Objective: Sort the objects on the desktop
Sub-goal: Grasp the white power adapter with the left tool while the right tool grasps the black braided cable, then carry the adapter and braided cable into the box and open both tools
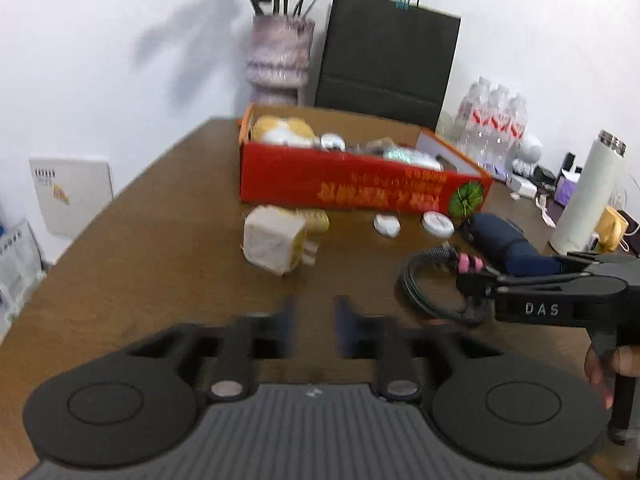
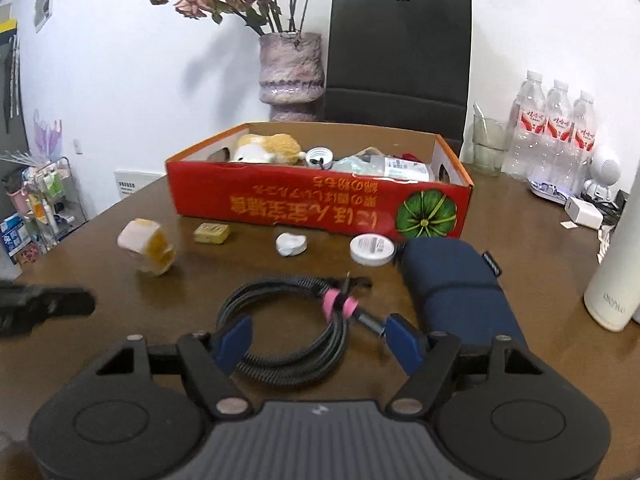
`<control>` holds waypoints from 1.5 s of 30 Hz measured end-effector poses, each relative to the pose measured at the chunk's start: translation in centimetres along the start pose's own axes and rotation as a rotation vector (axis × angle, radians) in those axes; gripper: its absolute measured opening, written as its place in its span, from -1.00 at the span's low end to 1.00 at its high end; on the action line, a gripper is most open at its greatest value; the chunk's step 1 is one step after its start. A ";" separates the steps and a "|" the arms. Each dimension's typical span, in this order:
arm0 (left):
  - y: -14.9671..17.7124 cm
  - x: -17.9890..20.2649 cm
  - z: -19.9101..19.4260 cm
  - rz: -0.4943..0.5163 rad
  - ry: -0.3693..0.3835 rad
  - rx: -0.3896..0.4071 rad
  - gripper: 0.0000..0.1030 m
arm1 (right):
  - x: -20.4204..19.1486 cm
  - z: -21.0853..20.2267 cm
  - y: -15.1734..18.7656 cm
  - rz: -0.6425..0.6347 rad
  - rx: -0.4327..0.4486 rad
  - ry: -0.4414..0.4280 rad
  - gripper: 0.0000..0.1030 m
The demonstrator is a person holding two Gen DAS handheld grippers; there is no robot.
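1. Right now the coiled black cable (image 2: 288, 328) with the pink tie (image 2: 338, 305) lies flat on the brown table (image 2: 120, 280), near edge, left of the navy pouch (image 2: 452, 280).
2. We see the right gripper (image 2: 320, 338) straddling the coil: blue pads (image 2: 402, 342) spread either side, not pressing on it. The right pad sits just beside the cable's metal plug.
3. The left gripper (image 1: 314, 326) hangs over bare table left of the coil; its fingers (image 1: 348, 330) are blurred but apart, nothing between them.
4. Farther out, loose on the table: a tape roll (image 2: 150, 250) far left, a small yellow tin (image 2: 212, 233), a white lump (image 2: 291, 244), and a white round tin (image 2: 372, 250) just beside the pouch.
5. Behind those stands the red cardboard box (image 2: 312, 204), open-topped, holding a plush toy (image 2: 268, 148) and assorted clutter we can't identify.
6. At the far edge: a vase of dried flowers (image 2: 290, 76), a black paper bag (image 2: 400, 52), and water bottles (image 2: 556, 128) to the right.
7. A white thermos (image 2: 616, 280) stands at near right.
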State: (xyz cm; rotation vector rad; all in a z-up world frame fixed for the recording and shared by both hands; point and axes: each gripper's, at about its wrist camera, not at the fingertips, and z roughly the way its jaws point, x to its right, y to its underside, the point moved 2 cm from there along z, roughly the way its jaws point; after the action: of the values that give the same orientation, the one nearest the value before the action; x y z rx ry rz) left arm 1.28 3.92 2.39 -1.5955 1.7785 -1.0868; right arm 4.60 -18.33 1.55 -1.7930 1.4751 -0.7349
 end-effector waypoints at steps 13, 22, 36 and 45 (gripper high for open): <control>-4.3 -1.5 8.9 -0.079 -0.010 -0.059 0.67 | 0.1 4.0 -0.5 -0.015 -0.041 0.034 0.24; -3.4 -0.7 7.8 -0.019 -0.081 -0.038 -0.38 | -1.5 2.5 0.4 -0.067 -0.004 0.019 -0.67; -5.7 1.3 -0.1 -0.033 -0.018 0.103 -0.38 | -1.1 -5.8 0.0 -0.019 0.195 0.031 -0.69; -15.5 0.1 7.5 -0.056 0.016 0.035 -0.38 | 2.5 -3.5 -10.7 -0.055 0.292 0.049 -0.69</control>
State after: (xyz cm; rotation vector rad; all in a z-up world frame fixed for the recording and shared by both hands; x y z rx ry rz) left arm 16.02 2.29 11.06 -1.6287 1.7254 -1.1530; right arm 8.65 -20.14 12.25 -1.6072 1.2786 -0.9750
